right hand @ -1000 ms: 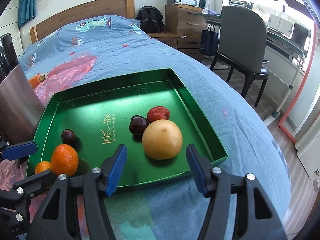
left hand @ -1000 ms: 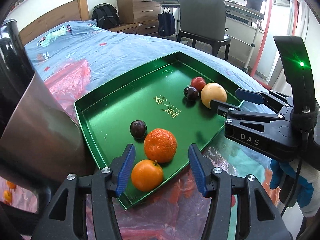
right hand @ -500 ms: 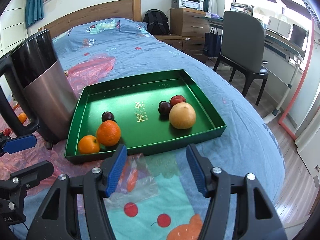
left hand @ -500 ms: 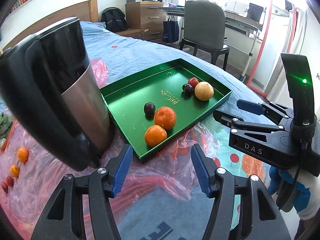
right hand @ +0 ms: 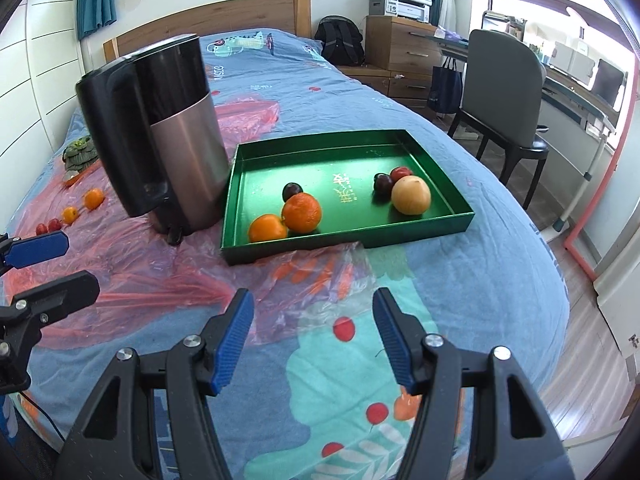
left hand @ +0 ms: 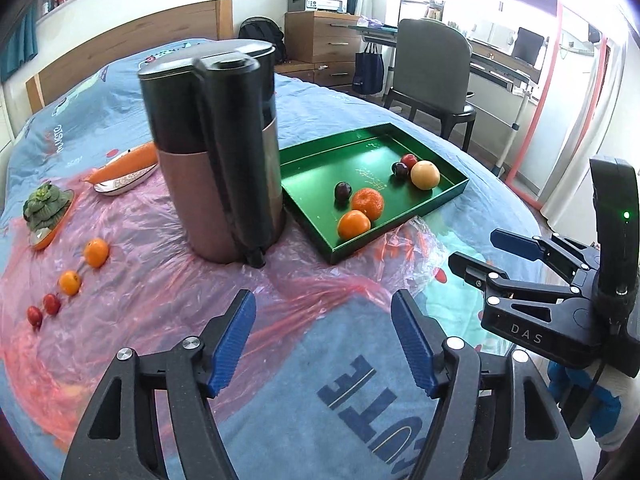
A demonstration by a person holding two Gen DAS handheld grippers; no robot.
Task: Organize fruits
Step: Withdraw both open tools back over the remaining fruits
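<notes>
A glossy green rectangular metal tray point(right hand: 424, 227) holding round oranges point(right hand: 301, 212), dark plums and a smooth yellow pear point(right hand: 411, 195) lies ahead of both tongs, farther off than before. Left tongs point(left hand: 323, 338) and right tongs point(right hand: 313, 335) gape empty. A steel-and-black kettle point(left hand: 218, 152) stands left of the tray on crinkled pink plastic point(left hand: 132, 280).

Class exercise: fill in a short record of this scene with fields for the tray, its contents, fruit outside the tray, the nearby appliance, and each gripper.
tray: green tray on the bed
in tray: two oranges, yellow fruit, three small dark or red fruits
outside tray: row of four small fruits on pink plastic
appliance: kettle, left of tray
left gripper: open, empty
right gripper: open, empty
</notes>
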